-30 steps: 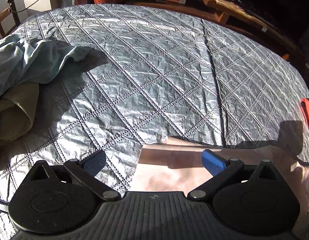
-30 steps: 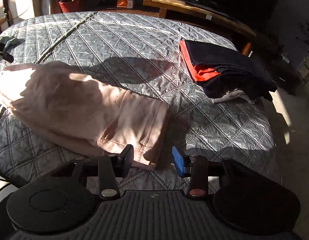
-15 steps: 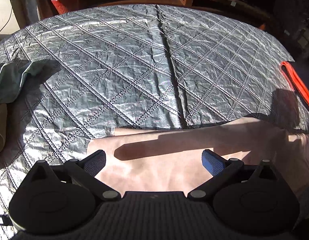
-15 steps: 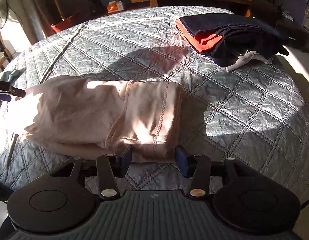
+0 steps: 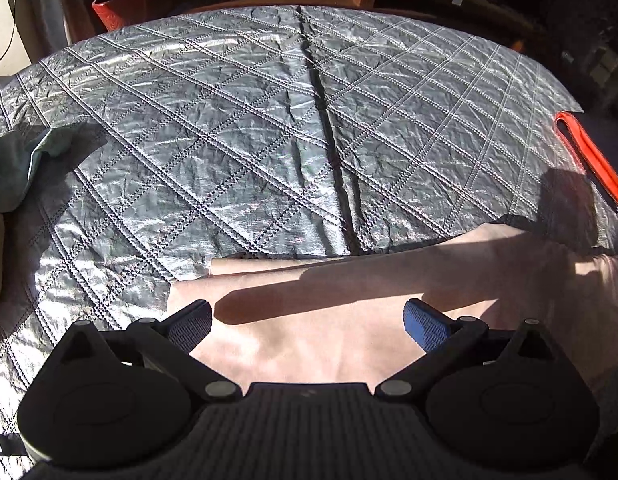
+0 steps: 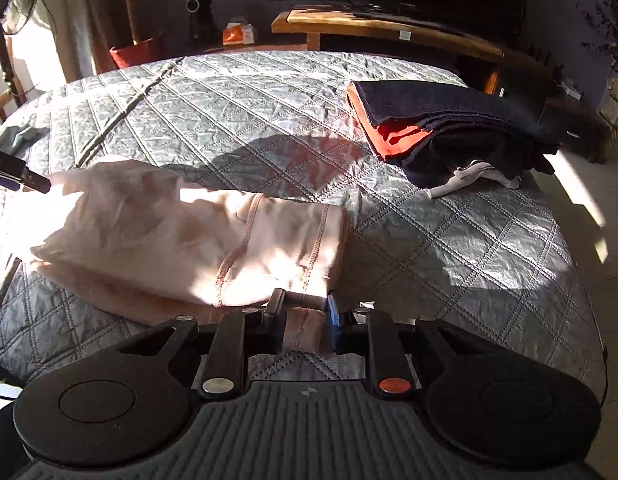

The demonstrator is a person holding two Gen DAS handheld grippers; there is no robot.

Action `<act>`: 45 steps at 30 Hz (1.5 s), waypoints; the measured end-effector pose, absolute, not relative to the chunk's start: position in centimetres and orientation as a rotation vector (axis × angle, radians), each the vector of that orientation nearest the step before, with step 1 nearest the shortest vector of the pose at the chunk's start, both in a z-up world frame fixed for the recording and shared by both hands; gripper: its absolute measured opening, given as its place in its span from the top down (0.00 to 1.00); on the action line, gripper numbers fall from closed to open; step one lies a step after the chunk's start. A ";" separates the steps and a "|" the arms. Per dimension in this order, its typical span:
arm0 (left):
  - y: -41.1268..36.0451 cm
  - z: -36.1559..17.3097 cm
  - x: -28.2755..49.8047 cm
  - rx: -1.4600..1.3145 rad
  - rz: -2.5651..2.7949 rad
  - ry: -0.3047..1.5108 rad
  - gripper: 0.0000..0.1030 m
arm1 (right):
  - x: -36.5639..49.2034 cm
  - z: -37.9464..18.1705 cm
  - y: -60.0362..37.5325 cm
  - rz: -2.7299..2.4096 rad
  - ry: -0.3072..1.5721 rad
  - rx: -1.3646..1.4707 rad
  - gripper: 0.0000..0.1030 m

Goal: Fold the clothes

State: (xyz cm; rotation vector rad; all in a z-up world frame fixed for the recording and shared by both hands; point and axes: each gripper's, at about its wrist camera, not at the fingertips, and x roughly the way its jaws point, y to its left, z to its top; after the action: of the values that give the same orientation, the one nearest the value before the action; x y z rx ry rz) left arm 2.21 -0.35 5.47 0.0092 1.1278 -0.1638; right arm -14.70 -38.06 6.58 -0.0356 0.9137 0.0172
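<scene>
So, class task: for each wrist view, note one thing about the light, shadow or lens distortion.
Left wrist view: hard sun glares off the quilted cover; a long dark shadow crosses the pink garment. Right wrist view: sun patches bleach the pink garment, the folded stack sits in deep shade, and the fisheye bows the cover's edges.

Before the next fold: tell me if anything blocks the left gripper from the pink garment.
Nothing visible does. The left gripper sits directly over the pink garment, jaws open, with only bare fabric between them.

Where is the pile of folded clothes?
In the right wrist view, the folded stack sits on the quilted bed cover at the far right, beyond the pink garment, near the wooden bench.
</scene>
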 end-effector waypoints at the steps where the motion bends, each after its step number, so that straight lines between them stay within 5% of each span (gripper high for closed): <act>1: -0.4 5.4 2.2 0.010 -0.166 1.130 0.01 | -14.6 6.3 -37.9 0.020 0.933 -0.065 0.75; 18: -2.8 4.0 1.0 0.079 -0.239 1.157 0.01 | -9.4 8.0 -32.9 0.142 0.929 -0.164 0.58; 22: -3.7 3.7 0.4 0.114 -0.281 1.165 0.01 | -11.2 7.9 -30.1 0.237 0.907 -0.393 0.40; 29: -5.4 4.0 -1.2 0.150 -0.359 1.170 0.01 | -11.6 4.6 -28.4 0.308 1.004 -0.617 0.43; 31: -6.3 4.1 -2.0 0.167 -0.400 1.169 0.01 | -11.5 4.3 -28.3 0.325 1.005 -0.641 0.50; 33: -7.5 4.2 -3.0 0.196 -0.440 1.165 0.01 | -11.4 4.1 -28.2 0.334 1.014 -0.647 0.71; 45: -12.7 3.5 -7.7 0.409 -0.564 1.107 0.00 | -12.2 6.7 -27.8 0.457 0.980 -0.755 0.84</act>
State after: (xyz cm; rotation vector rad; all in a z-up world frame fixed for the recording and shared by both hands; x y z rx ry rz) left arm -7.69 -12.68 3.49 0.4091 1.1074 -0.5639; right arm -12.20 -27.78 6.68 -0.7548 0.9796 0.4574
